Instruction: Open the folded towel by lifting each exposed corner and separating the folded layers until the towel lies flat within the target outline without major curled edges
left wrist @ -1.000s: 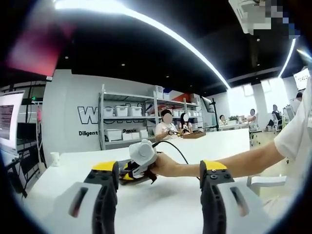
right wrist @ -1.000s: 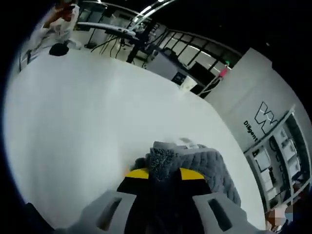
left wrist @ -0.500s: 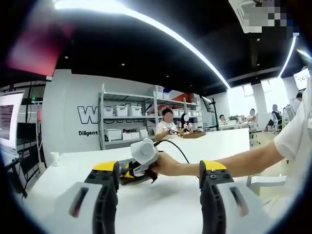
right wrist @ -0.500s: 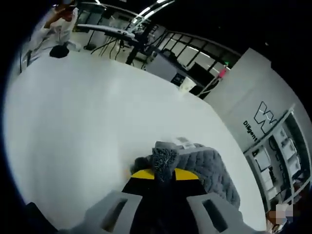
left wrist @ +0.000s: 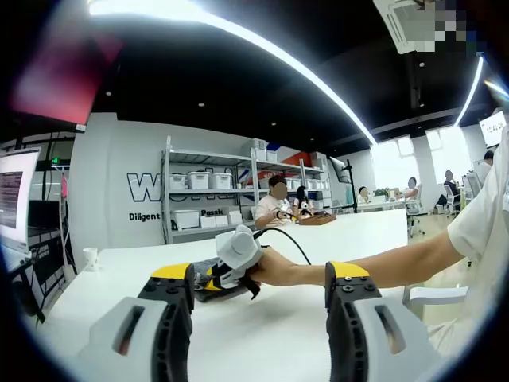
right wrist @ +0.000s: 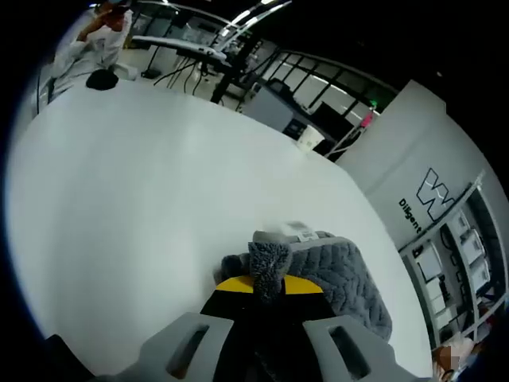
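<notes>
My right gripper (right wrist: 269, 280) pinches a corner of the grey towel (right wrist: 334, 272), yellow-tipped jaws pressed together on the fabric. The rest of the towel lies bunched on the white table (right wrist: 143, 191), just past the jaws. My left gripper (left wrist: 258, 290) hangs above the table with jaws spread wide, gripping nothing. A paper cup (right wrist: 308, 138) stands at the far table edge.

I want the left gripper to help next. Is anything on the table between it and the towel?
Nothing visible blocks it. In the left gripper view, the open left gripper faces bare white table, with the right gripper beyond it, shut on a corner of the grey towel.
</notes>
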Demonstrator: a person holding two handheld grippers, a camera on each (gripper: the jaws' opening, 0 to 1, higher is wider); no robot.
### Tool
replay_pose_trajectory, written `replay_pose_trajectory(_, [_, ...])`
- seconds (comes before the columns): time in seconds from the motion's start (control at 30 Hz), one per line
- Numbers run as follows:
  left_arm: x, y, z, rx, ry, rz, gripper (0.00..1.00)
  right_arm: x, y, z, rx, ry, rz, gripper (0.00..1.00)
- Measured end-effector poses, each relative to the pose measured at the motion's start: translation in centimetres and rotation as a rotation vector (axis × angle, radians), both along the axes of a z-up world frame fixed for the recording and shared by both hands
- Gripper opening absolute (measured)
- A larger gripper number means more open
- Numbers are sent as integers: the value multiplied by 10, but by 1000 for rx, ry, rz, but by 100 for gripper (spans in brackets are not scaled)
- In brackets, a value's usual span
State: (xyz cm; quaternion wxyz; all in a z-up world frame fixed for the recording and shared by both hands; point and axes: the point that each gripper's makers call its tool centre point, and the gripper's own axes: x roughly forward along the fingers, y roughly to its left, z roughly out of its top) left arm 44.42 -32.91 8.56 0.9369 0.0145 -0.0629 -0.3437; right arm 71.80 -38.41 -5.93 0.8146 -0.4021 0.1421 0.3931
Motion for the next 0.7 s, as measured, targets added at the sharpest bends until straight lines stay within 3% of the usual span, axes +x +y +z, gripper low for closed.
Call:
replay_pose_trajectory(0.2, [0, 0, 1, -1, -1, 0, 66, -2, -1, 2, 38, 33, -13, 2])
replay_pose_trajectory(0.7, [1, 1, 1, -2, -2, 8, 68, -13, -2, 2, 50, 52, -6, 1])
